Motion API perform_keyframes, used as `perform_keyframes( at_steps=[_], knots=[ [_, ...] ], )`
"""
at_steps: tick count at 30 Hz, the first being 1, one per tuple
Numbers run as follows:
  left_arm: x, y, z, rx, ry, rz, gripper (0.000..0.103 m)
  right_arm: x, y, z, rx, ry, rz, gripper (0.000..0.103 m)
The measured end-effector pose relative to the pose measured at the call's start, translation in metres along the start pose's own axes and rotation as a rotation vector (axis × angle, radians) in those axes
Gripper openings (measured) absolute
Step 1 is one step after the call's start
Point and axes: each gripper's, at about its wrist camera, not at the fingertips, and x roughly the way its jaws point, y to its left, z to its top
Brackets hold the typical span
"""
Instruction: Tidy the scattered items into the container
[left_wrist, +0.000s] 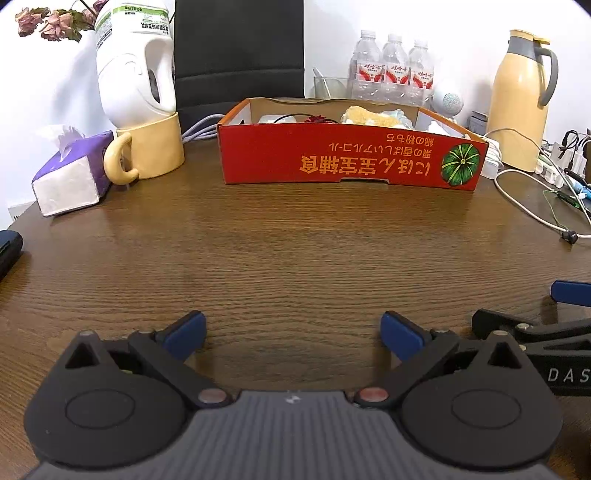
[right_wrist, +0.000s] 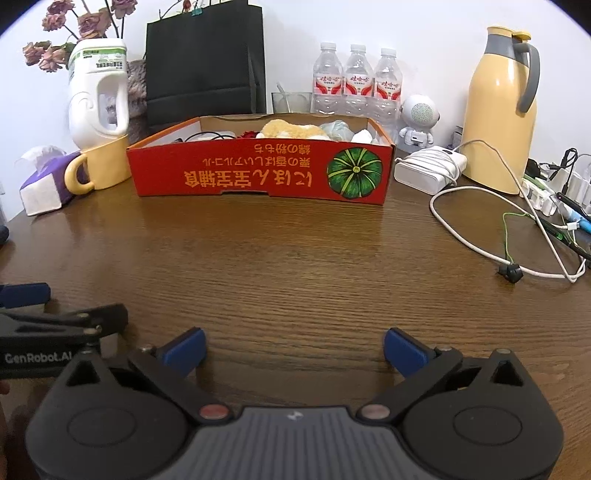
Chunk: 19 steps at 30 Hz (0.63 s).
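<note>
Both the left hand-held gripper (left_wrist: 293, 332) and right hand-held gripper (right_wrist: 295, 349) hover released and empty over the bare tabletop (left_wrist: 295, 251), the red box (left_wrist: 347, 157) apparently holding several items.

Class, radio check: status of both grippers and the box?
Left gripper open, empty. Right gripper open, empty. Red box already holds items. Table between them bare.

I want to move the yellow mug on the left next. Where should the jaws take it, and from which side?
Probably the yellow mug by its handle, approached from the front-left: the loop sticks out that way, while a white jug fills the mouth, blocking the rim.
</note>
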Motion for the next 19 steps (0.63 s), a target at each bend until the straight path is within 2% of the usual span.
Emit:
perform_keyframes(
  at_steps=[19],
  knots=[
    [0.0021, 0.001, 0.0007, -0.004, 0.0, -0.005, 0.103, 0.0016, -0.0002, 0.0011, -0.003, -0.003, 0.006, 0.103]
  ],
)
